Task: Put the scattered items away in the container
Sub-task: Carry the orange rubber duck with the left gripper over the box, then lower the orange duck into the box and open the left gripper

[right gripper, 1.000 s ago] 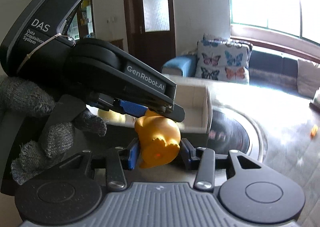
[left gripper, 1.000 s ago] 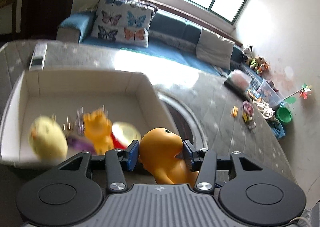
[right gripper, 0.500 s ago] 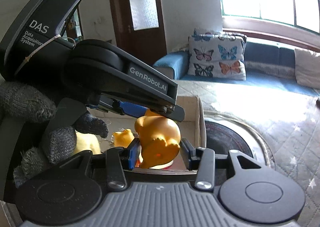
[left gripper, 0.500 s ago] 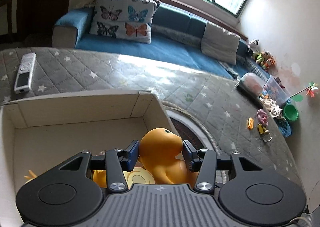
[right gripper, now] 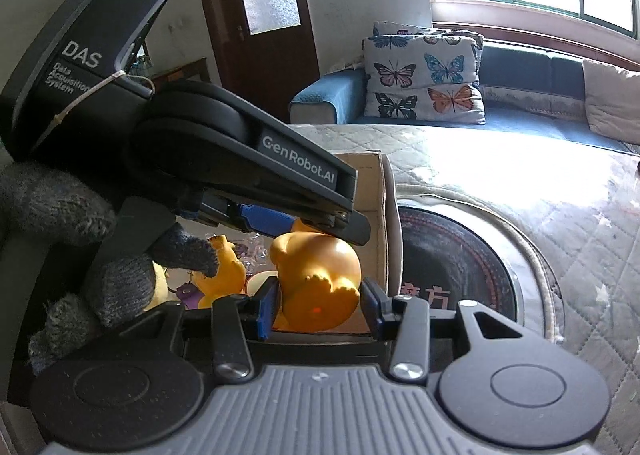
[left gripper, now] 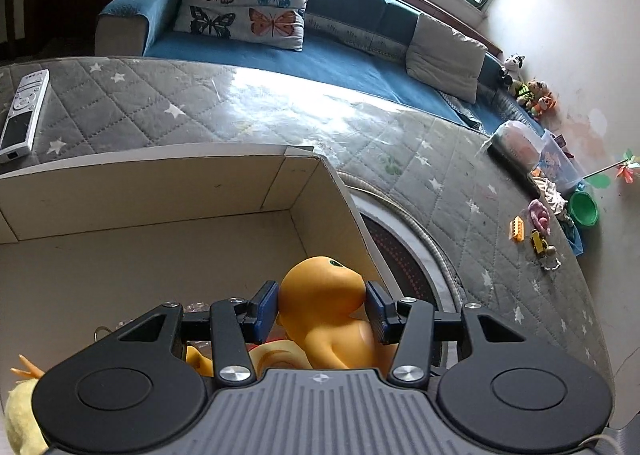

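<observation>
Left tool [left gripper: 321, 310] clamped orange rubber duck [left gripper: 320, 307] by head, over near-right corner of cardboard box [left gripper: 160, 191]. Right tool [right gripper: 320, 305] pads flanked duck's base; contact unclear. Best: lower clear of right wall, release onto toys inside.

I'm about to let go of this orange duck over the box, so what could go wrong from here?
1. Both grippers, left and right, clamp the orange duck; releasing unevenly could twist or flick it.
2. It hangs near the box's right wall, so it might bounce out.
3. It could land on the toys already inside, like the small orange figure.
</observation>
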`<state>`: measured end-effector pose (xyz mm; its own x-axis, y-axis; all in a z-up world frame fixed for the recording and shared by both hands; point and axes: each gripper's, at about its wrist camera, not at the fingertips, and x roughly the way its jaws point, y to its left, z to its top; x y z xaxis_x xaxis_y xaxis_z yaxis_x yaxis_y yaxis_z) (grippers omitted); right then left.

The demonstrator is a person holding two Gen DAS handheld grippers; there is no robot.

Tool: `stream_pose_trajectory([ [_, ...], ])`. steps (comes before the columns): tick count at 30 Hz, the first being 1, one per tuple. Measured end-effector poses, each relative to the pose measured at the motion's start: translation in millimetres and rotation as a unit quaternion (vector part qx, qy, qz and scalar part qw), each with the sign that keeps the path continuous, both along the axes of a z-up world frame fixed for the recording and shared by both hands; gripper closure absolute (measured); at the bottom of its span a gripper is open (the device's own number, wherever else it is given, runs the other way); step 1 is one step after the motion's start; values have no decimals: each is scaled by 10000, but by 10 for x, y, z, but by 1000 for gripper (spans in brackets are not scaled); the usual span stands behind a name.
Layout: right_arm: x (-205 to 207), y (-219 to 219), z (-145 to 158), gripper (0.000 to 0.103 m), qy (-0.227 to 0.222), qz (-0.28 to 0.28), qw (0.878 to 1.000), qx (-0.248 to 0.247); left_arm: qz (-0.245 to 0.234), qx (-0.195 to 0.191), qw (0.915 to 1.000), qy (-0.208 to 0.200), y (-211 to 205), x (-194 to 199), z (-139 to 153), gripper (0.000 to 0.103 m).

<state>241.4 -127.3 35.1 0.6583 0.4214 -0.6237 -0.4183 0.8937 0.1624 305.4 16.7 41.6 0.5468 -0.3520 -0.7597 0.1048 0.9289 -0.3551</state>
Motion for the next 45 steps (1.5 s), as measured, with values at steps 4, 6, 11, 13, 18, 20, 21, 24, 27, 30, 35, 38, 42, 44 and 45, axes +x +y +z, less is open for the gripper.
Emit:
stream_pose_trajectory([
  [4, -14, 2, 2, 59, -28, 13, 10000, 5, 31, 113, 9999, 78, -1, 13, -39, 53],
  [6, -17, 0, 14, 58, -51, 11, 10000, 13, 28, 140, 9999, 91, -9, 7, -52, 53],
  [11, -89, -9, 37, 57, -103, 13, 9999, -4, 25, 188, 9998, 97, -27, -10, -55, 53],
  [13, -121, -11, 59, 55, -123, 9, 9999, 17, 38, 186, 9998, 88, -25, -19, -49, 53],
  [18, -203, -18, 90, 52, -180, 12, 9998, 4, 74, 157, 9998, 40, -1, -57, -34, 53],
  [20, -223, -23, 96, 52, -186, 12, 9998, 9, 79, 158, 9998, 6, 0, -77, -15, 53],
  [21, -234, -25, 100, 52, -188, 11, 9998, 10, 87, 174, 9998, -17, -3, -87, -3, 53],
  [24, -267, -29, 111, 52, -195, 7, 9998, 11, 111, 222, 9997, -87, -9, -115, 32, 53],
  [27, -280, -30, 118, 49, -207, -1, 9998, 13, 124, 238, 9995, -170, -15, -142, 73, 53],
  [30, -306, -35, 130, 49, -230, -19, 9997, 18, 114, 237, 9993, -250, -19, -158, 105, 52],
  [35, -333, -50, 146, 48, -255, -68, 9997, 9, 78, 229, 9989, -393, -27, -200, 149, 52],
  [38, -345, -71, 149, 48, -257, -105, 9996, 22, 53, 248, 9982, -536, -48, -238, 202, 52],
  [42, -363, -98, 156, 48, -263, -144, 9995, 46, -15, 336, 9970, -700, -86, -285, 280, 52],
  [44, -372, -109, 172, 48, -279, -145, 9995, 69, -51, 340, 9965, -764, -94, -307, 307, 52],
  [45, -379, -111, 177, 47, -291, -141, 9995, 70, -60, 339, 9963, -783, -95, -316, 317, 52],
])
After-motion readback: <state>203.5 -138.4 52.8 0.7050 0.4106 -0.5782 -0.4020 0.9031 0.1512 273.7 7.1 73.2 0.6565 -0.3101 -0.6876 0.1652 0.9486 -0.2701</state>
